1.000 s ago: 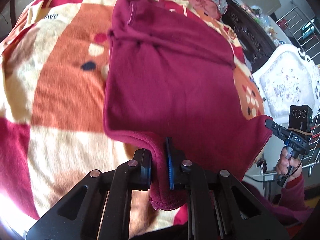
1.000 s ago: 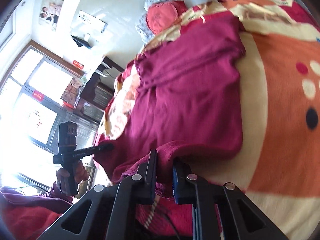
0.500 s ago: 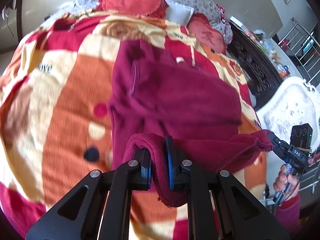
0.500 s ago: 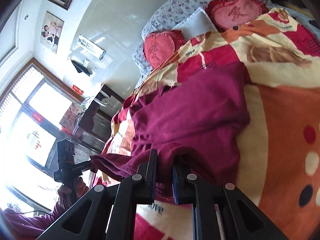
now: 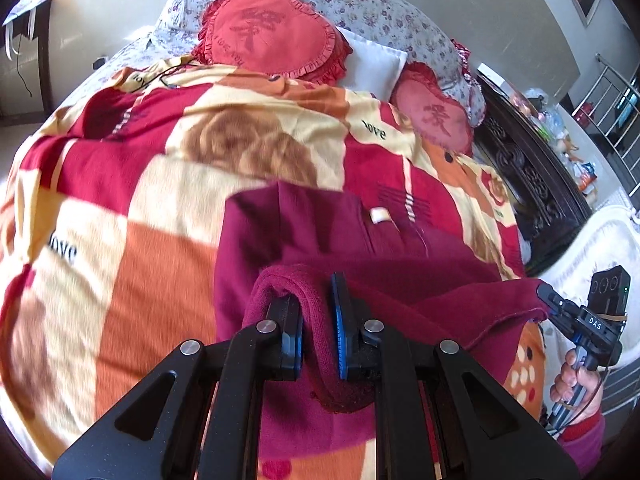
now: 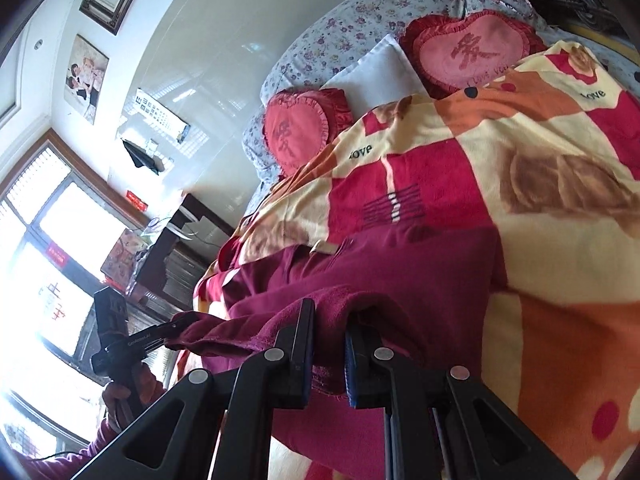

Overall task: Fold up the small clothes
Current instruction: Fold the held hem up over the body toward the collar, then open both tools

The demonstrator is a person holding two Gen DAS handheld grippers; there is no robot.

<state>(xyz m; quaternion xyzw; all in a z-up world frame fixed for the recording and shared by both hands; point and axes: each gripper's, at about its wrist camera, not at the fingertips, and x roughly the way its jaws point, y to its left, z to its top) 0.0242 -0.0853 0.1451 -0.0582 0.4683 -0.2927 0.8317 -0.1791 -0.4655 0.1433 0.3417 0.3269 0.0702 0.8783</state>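
A dark red fleece garment [image 5: 320,236] lies on the patterned blanket [image 5: 120,208], its near edge lifted and carried over the rest. My left gripper [image 5: 316,324] is shut on one corner of that edge, the cloth bunched between the pads. At the far right of the left wrist view a hand holds my right gripper [image 5: 550,300], pinching the other corner. In the right wrist view my right gripper [image 6: 328,344] is shut on the garment [image 6: 420,276], and my left gripper [image 6: 176,328] holds the hem at the left.
Heart-shaped red cushions [image 5: 272,36] and a white pillow [image 5: 376,68] lie at the head of the bed. A dark carved cabinet [image 5: 528,176] and a white chair [image 5: 600,248] stand beside the bed. Bright windows [image 6: 48,264] fill the left of the right wrist view.
Both grippers have carried the garment's near edge up and toward the head of the bed, folding it over itself. The pillows have come into view. Both grips held.
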